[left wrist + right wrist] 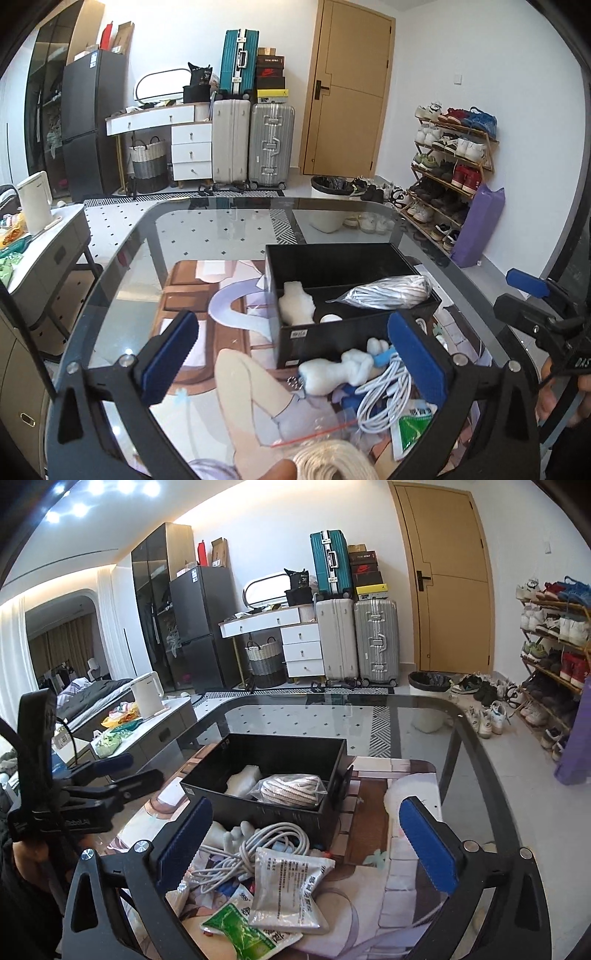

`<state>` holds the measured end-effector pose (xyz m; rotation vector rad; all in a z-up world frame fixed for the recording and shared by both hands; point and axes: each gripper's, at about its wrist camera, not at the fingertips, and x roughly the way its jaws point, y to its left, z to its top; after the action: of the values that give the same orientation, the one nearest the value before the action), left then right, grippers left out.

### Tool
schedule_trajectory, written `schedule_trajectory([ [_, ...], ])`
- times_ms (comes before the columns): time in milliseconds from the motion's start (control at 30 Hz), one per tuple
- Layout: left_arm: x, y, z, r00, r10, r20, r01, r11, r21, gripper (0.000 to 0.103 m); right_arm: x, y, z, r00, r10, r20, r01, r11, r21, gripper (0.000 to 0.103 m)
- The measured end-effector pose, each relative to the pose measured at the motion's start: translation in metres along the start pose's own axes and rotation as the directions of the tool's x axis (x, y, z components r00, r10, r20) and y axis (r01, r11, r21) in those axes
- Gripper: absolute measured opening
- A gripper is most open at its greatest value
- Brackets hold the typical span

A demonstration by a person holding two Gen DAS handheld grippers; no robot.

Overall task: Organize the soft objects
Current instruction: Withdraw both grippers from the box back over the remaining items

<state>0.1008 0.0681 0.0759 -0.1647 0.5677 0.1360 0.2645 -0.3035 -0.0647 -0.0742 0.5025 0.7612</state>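
Glass tabletop [221,229] with a printed mat [207,291] under its clutter fills both wrist views, a room of suitcases [271,144], a shoe rack [454,155] and a wooden door [351,85] beyond it at twelve o'clock. Black box [332,258], open at the top, sits on the mat; inside lie a white foam piece [295,304] at its nine o'clock side and a clear bag of striped cloth [388,291] toward three o'clock, resting across the box's inner divider. Outside the box, just at its six o'clock wall, a white plush figure [343,369] lies against a coiled white cable [384,391], with a silver sachet [291,886] and a green packet [251,934] overlapping nearer the cameras. Skein of cream yarn [332,461] shows at the left view's bottom edge. Left tool [291,365] stands with blue pads spread wide over the plush figure and cable, gripping nothing; right tool [306,849] is likewise spread wide above the sachets, empty, apart from the pile.
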Motion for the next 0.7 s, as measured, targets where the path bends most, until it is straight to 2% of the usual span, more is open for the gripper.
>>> schedule_trajectory([
  [367, -0.024, 0.012, -0.02, 0.999, 0.02, 0.04, -0.02, 1.0, -0.003, 0.103, -0.027, 0.006, -0.02, 0.999, -0.048, -0.001, 0.048, 0.999, -0.016, 0.103],
  [533, -0.029, 0.018, -0.031, 0.997, 0.054, 0.062, -0.053, 0.998, -0.03, 0.103, -0.031, 0.008, -0.032, 0.999, -0.044, -0.008, 0.044, 0.999, -0.007, 0.103],
  [700, -0.028, 0.016, -0.034, 0.997, 0.071, 0.044, -0.071, 0.997, 0.002, 0.103, -0.031, 0.01, -0.037, 1.0, -0.026, -0.007, 0.026, 1.0, -0.012, 0.103],
])
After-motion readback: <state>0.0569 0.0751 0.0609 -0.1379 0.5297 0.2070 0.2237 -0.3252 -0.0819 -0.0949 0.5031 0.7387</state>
